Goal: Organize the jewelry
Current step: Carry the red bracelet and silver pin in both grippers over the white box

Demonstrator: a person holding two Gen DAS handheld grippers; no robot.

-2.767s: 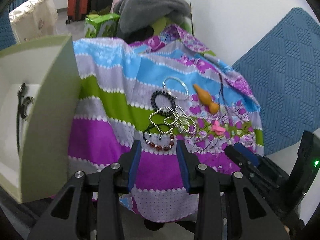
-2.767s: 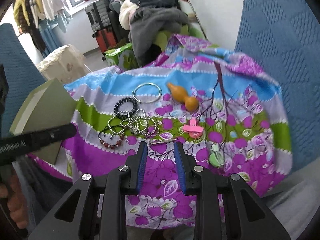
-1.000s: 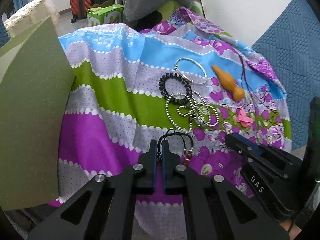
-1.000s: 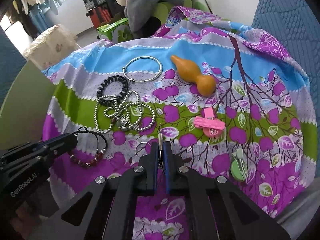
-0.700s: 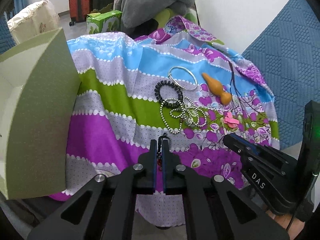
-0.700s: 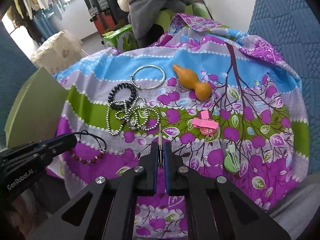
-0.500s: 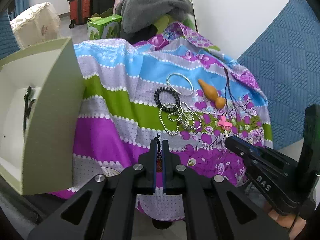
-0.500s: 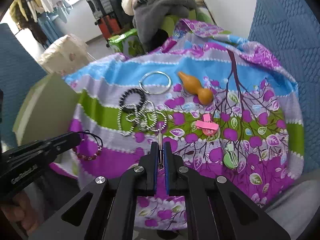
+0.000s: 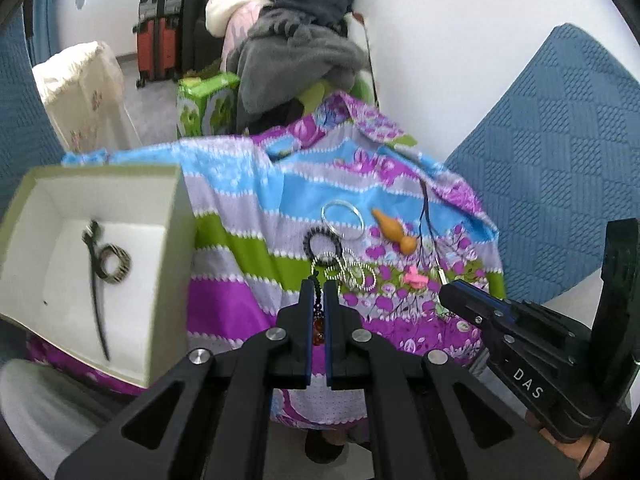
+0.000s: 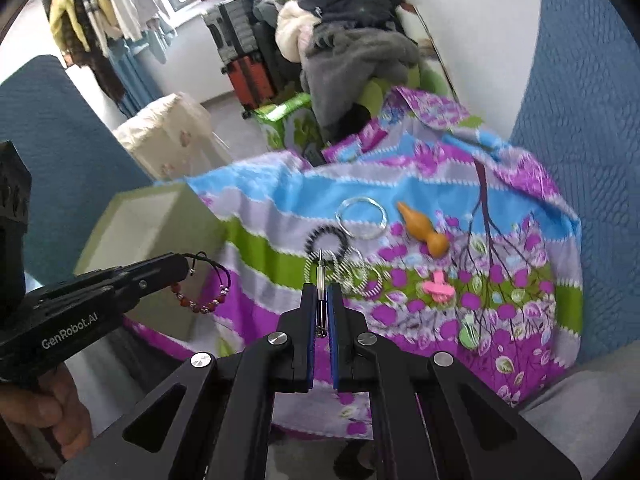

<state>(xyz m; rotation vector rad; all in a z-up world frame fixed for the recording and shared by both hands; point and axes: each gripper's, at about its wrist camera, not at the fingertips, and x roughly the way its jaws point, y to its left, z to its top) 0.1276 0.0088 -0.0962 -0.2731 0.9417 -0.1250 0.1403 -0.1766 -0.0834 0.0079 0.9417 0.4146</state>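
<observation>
Left gripper (image 9: 316,296) clamped on black-cord red-bead bracelet (image 10: 202,294), hanging right of open pale-green box (image 9: 172,240); right gripper (image 10: 321,300) pinched on thin silver pin (image 10: 319,276), further right of box.

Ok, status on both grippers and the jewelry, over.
Left gripper shut on red-bead bracelet, lifted. Right gripper shut on thin metal pin. Green box open at left, nothing in the way.

My matt black plastic gripper (image 9: 316,292) hovers over soft striped floral cloth (image 9: 240,240), a shiny silver metal bangle (image 9: 342,219) and a smooth orange wooden gourd (image 9: 396,232).
</observation>
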